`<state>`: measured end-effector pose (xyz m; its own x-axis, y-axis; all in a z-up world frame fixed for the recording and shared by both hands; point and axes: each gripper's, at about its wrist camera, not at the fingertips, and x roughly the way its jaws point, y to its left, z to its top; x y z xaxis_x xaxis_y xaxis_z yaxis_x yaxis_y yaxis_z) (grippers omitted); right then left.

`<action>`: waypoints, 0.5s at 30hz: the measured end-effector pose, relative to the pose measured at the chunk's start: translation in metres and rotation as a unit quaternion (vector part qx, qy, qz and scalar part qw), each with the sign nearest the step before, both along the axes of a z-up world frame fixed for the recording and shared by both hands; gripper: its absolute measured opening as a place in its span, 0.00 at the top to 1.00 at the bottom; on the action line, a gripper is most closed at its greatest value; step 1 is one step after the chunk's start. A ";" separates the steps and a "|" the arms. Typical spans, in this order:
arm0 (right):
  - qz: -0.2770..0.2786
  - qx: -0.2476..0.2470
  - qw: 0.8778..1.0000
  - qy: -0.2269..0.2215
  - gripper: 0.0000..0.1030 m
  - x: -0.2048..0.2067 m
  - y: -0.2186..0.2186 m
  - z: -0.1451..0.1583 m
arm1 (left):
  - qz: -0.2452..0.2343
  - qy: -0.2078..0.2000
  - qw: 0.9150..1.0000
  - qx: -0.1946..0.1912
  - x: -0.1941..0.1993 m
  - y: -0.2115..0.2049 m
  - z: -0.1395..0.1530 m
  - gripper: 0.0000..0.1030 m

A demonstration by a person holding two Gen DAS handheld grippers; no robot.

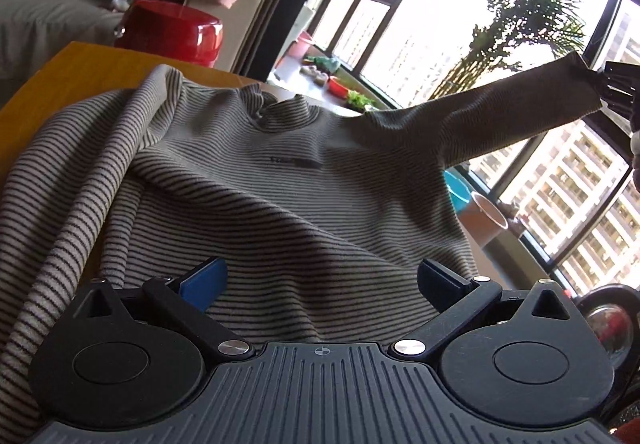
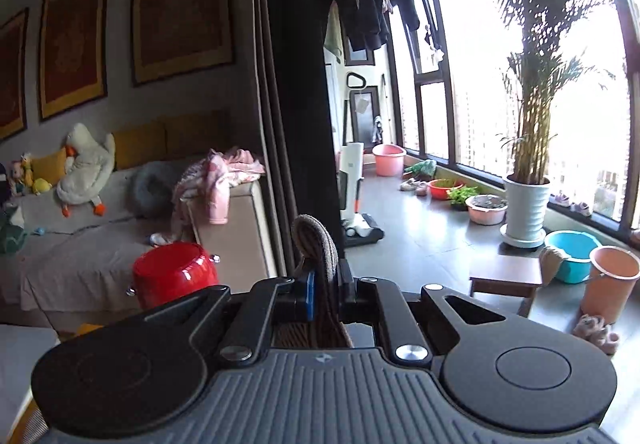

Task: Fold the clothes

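1. Striped sweater (image 1: 280, 180) spread over the wooden counter (image 1: 72, 72), collar at the far side, chest lying mostly flat with soft diagonal wrinkles.
2. Left sleeve (image 1: 48, 204) draped down past the counter's near-left rim; bare orange-brown wood showing only along the far-left corner.
3. Right sleeve (image 1: 500, 112) lifted off the counter, stretched up and to the right, cuff end pinched in the right tool (image 1: 616, 92) at the frame edge.
4. Left tool (image 1: 322, 280) low over the sweater's near hem, blue-padded fingers (image 1: 206, 280) spread wide apart, nothing between them, cloth just beyond.
5. Right tool (image 2: 324, 284) clamped on the cuff (image 2: 316, 240): ribbed knit folded into a rounded loop poking up between the nearly closed fingers, striped fabric trailing back toward the camera.
6. Open air around the raised sleeve, with window glass and a tall palm (image 2: 532, 84) in a ribbed white pot behind.
7. Beyond the counter's far-left edge, a glossy red stool (image 1: 172, 30), then a grey sofa (image 2: 80, 240) with a plush goose (image 2: 84, 168) and a pink crumpled garment (image 2: 220, 180).
8. Far right floor: blue basin (image 2: 572, 252), terracotta bucket (image 2: 612, 280), low brown bench (image 2: 506, 274), smooth grey tiles between.
9. Knit fine and soft, thin dark stripes on beige; a small dark label across the chest, unreadable.
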<state>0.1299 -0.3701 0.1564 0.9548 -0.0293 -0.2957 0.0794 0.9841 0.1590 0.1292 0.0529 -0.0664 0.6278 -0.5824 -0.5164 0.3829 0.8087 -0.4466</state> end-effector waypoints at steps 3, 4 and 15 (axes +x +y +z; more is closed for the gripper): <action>0.054 0.021 0.998 0.005 0.91 0.023 0.034 0.000 | -0.001 0.000 1.000 -0.009 0.001 0.002 -0.001 0.00; 0.072 0.024 0.997 0.007 0.91 0.031 0.047 -0.001 | -0.001 -0.001 1.000 -0.009 0.000 0.002 -0.001 0.00; 0.227 0.043 0.972 0.046 0.90 0.114 0.194 -0.036 | 0.000 -0.004 1.000 -0.012 -0.001 0.002 -0.004 0.00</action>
